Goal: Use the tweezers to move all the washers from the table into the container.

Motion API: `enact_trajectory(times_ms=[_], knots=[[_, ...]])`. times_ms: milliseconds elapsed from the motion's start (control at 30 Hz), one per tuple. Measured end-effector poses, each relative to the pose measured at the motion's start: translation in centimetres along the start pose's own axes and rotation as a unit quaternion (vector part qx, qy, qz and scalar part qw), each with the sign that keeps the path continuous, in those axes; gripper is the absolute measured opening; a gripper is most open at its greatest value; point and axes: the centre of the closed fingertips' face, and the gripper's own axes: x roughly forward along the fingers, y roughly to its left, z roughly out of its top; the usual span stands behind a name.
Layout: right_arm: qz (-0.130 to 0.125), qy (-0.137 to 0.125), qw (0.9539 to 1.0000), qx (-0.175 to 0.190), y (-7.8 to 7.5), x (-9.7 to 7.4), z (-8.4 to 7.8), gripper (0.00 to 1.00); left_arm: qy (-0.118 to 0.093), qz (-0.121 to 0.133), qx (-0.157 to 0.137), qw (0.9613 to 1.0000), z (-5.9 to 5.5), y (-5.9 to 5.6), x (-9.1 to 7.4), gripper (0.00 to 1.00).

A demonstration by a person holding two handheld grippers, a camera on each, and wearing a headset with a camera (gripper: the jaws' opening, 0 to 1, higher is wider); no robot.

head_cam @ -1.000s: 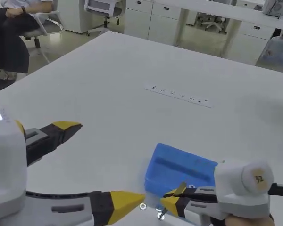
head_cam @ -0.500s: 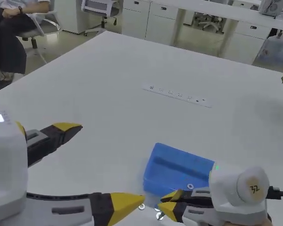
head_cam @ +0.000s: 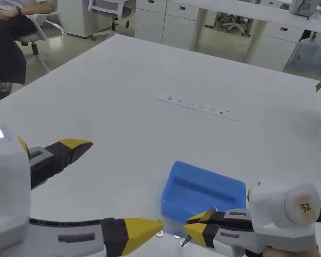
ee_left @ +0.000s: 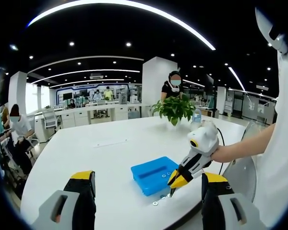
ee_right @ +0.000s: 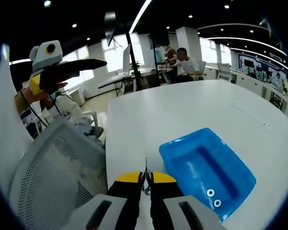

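Silvery, flat ring-shaped metal washers [head_cam: 159, 234] lie on the smooth white table [head_cam: 123, 80] close to its near edge. Two of them sit side by side just in front of the shallow, rectangular blue plastic container [head_cam: 203, 184]. In the right gripper view two more of these rings rest flat on the container's glossy floor, near one corner. Thin, pointed steel tweezers [ee_right: 145, 168] stick out from between the black, yellow-tipped jaws of the right gripper [ee_right: 146, 180], which are pressed together on them. In the head view the tweezers' tip points down just beside the loose washers, but it is too small to tell whether it touches or holds one. The left gripper [head_cam: 127, 184] hangs low over the table to the left of the container, its wedge-shaped yellow-tipped jaws spread wide with nothing between them. Farther out on the tabletop lies a long, narrow white strip [head_cam: 198, 106] marked with a row of small dark dots. A white mesh chair back [ee_right: 57, 167] stands at the table's near edge, and a leafy green potted plant [ee_left: 173, 108] sits at the far side of the table.
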Motion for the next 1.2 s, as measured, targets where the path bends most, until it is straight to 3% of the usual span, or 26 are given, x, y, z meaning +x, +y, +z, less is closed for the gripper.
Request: enact_trajectory(times_ms=[433, 767, 1033, 1200], knots=[[-0.012, -0.03, 0.9995, -0.003, -0.7, -1.8, 3.0, 0.03, 0.001, -0.009, 0.003, 1.0, 0.2, -0.3, 0.5, 0.93], [-0.05, -0.073, 0.9957, 0.025, -4.0, -4.0, 5.2, 0.02, 0.005, -0.014, 0.005, 0.9999, 0.2, -0.7, 0.7, 0.93], [-0.084, -0.09, 0.9911, 0.05, -6.4, -4.8, 6.4, 0.02, 0.005, -0.015, 0.006, 0.9999, 0.3, -0.8, 0.7, 0.93], [-0.094, -0.081, 0.9909, 0.053, -7.2, -4.3, 6.6, 0.02, 0.007, -0.011, 0.006, 0.9999, 0.2, -0.7, 0.5, 0.93]])
